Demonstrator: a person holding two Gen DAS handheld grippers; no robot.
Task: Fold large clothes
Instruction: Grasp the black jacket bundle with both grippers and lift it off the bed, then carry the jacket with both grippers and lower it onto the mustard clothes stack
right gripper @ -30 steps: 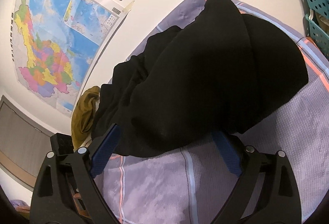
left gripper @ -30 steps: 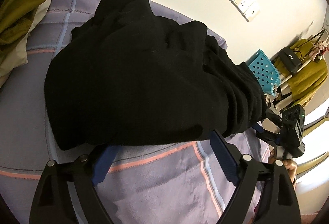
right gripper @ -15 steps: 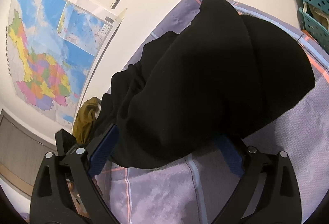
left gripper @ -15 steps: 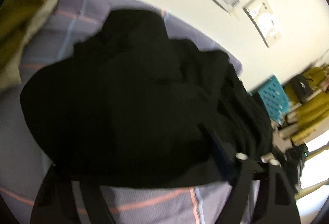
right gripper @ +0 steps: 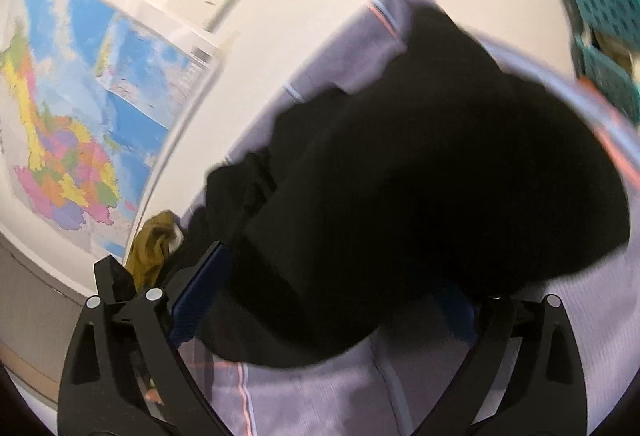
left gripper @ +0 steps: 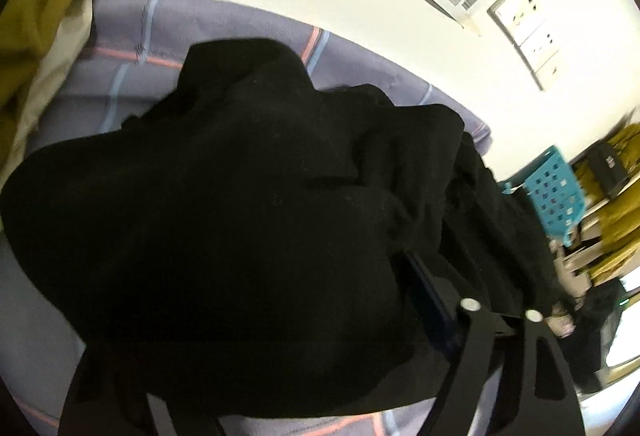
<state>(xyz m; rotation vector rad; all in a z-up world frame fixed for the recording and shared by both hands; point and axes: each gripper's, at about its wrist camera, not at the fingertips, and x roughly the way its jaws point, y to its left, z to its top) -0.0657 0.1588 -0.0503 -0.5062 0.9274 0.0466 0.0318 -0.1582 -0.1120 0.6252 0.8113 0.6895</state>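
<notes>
A bulky black garment (left gripper: pixel 248 220) lies folded in a thick heap on the lavender plaid bed sheet (left gripper: pixel 132 75). My left gripper (left gripper: pixel 272 296) has the heap's near edge deep between its jaws, which are closing. Its right blue pad (left gripper: pixel 424 292) presses into the cloth, while cloth hides the left finger. In the right wrist view the same garment (right gripper: pixel 420 175) fills the gap of my right gripper (right gripper: pixel 332 272). That gripper stands wide open, its left pad (right gripper: pixel 200 292) just at the cloth's side.
Olive and cream clothes (left gripper: pixel 36 47) are piled at the bed's far left corner. A white wall with a map (right gripper: pixel 80 115) and sockets (left gripper: pixel 528 31) runs behind the bed. A teal perforated basket (left gripper: pixel 556 191) and shelves stand beyond the right end.
Both grippers pushed forward onto the garment, whose near edge now sits between each pair of fingers. The left jaws narrowed around the heap. The right jaws kept their width.
</notes>
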